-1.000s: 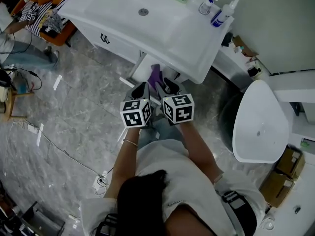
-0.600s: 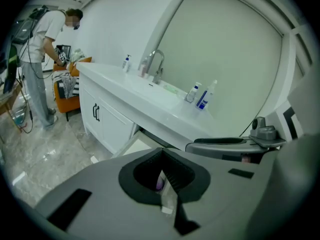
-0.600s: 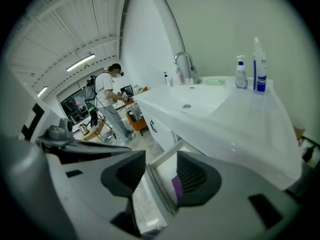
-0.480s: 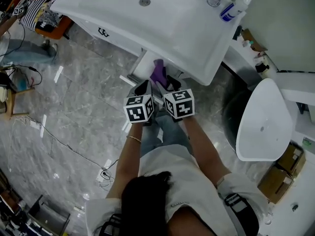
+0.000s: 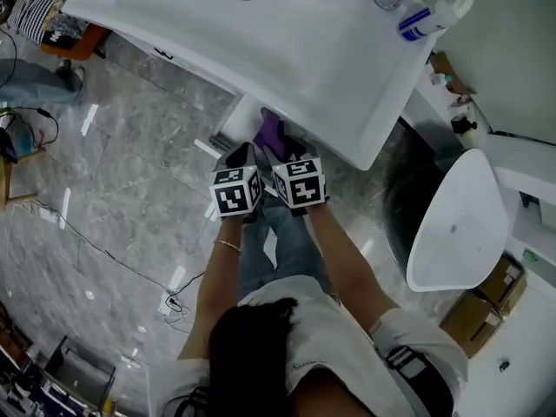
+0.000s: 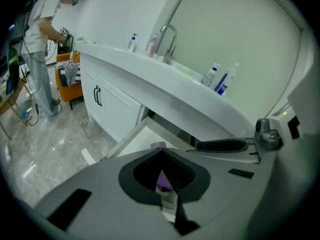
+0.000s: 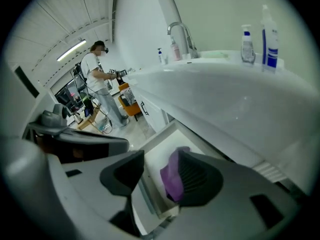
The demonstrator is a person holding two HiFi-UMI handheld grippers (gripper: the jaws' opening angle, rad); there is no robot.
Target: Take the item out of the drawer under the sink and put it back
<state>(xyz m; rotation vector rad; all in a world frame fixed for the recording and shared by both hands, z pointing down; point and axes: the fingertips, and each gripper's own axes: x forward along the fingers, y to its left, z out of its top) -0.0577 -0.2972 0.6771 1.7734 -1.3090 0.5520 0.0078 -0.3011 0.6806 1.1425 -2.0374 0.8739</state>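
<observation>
Head view: left gripper, jaws together and empty, hangs beside the purple item, which lies just ahead in the open drawer. Right gripper is nearer. Its jaws have just been opening and frame the item ungripped.

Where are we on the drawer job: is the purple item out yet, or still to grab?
Done: the drawer under the sink stands open. In hand: nothing; the purple item lies in it, and the right gripper, jaws just opening, frames it without pressing on it. The left gripper has its jaws together. Left, probably: grip it, lift it out, put it back.
</observation>
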